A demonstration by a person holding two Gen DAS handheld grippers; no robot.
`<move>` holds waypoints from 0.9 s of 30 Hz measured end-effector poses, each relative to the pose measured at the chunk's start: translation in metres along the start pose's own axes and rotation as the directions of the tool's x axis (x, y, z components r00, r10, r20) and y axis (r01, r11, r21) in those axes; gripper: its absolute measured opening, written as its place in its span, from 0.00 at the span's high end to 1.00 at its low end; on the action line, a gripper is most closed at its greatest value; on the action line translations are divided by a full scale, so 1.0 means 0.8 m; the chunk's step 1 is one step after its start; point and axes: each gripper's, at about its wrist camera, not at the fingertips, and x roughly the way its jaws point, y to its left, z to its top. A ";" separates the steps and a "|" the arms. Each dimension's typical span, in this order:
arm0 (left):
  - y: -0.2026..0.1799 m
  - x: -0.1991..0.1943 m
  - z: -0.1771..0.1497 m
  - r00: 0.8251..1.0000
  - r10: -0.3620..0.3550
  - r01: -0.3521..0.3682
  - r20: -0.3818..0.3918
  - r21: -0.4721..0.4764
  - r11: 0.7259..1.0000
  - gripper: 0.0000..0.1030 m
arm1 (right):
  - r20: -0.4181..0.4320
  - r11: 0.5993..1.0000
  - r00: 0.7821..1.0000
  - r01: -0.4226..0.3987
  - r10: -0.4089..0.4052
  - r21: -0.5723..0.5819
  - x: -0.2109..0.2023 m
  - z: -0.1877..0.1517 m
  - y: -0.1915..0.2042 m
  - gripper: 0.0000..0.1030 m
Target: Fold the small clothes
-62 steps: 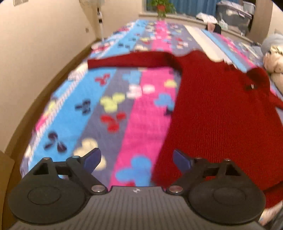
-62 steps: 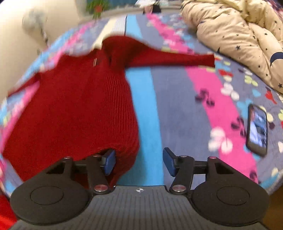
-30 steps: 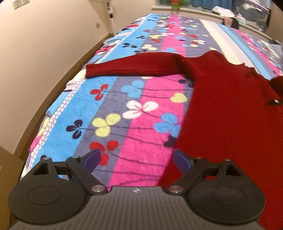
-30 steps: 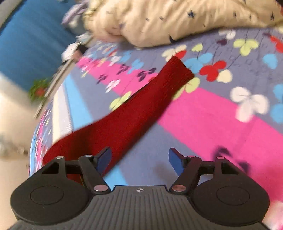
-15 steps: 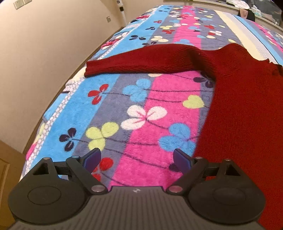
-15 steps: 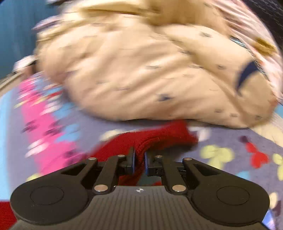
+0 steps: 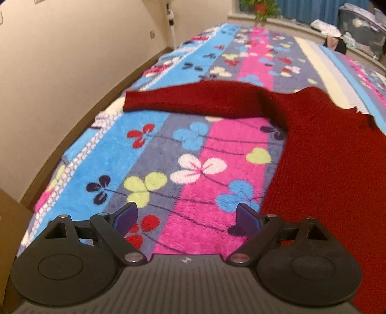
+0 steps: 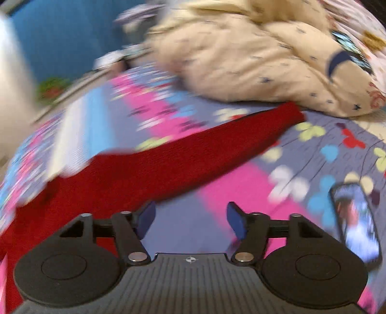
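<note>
The red sweater (image 7: 333, 154) is spread flat on the bed (image 7: 193, 149), both sleeves laid outward, the left gripper (image 7: 187, 216) held wide and empty, the right gripper (image 8: 190, 218) opening on nothing; a sleeve should be gripped next.

A home bedroom. A wide bed (image 7: 193, 154) under a fleece blanket of blue, grey and pink stripes with clover shapes fills both views. At its far end runs a window ledge with a potted plant (image 7: 261, 9) before blue curtains (image 7: 311, 9). A crumpled cream duvet (image 8: 253, 60) lies on the bed, and a phone (image 8: 355, 217) rests near it on the blanket.
</note>
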 end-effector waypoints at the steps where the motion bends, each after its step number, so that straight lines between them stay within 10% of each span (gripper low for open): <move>1: 0.004 -0.007 -0.001 1.000 -0.007 0.007 0.011 0.003 1.000 0.11 | -0.010 0.998 0.999 -0.034 0.033 -0.044 -0.018 -0.021 0.020 0.29; 9: 0.104 0.027 0.057 0.996 -0.075 0.082 0.040 -0.237 0.968 0.00 | -0.079 0.965 0.993 -0.101 0.085 -0.240 -0.078 -0.113 0.121 0.28; 17: 0.170 0.217 0.181 0.944 -0.330 0.268 -0.014 -0.554 0.789 0.02 | -0.083 0.941 0.996 -0.003 -0.027 -0.338 -0.066 -0.113 0.179 0.28; 22: 0.159 0.309 0.227 0.947 -0.311 0.196 -0.078 -0.628 0.753 0.05 | -0.067 0.903 0.995 0.035 -0.070 -0.429 -0.058 -0.123 0.205 0.28; 23: 0.156 0.317 0.236 0.962 -0.252 0.136 -0.106 -0.612 0.779 0.18 | -0.069 0.895 0.995 0.039 -0.078 -0.444 -0.054 -0.126 0.210 0.28; 25: 0.145 0.312 0.258 0.992 -0.047 -0.015 -0.114 -0.491 0.871 0.84 | -0.082 0.883 0.992 0.043 -0.091 -0.467 -0.043 -0.130 0.217 0.28; 27: 0.159 0.303 0.275 0.997 -0.008 -0.031 -0.081 -0.470 0.882 0.90 | -0.093 0.878 0.992 0.034 -0.089 -0.478 -0.032 -0.133 0.223 0.29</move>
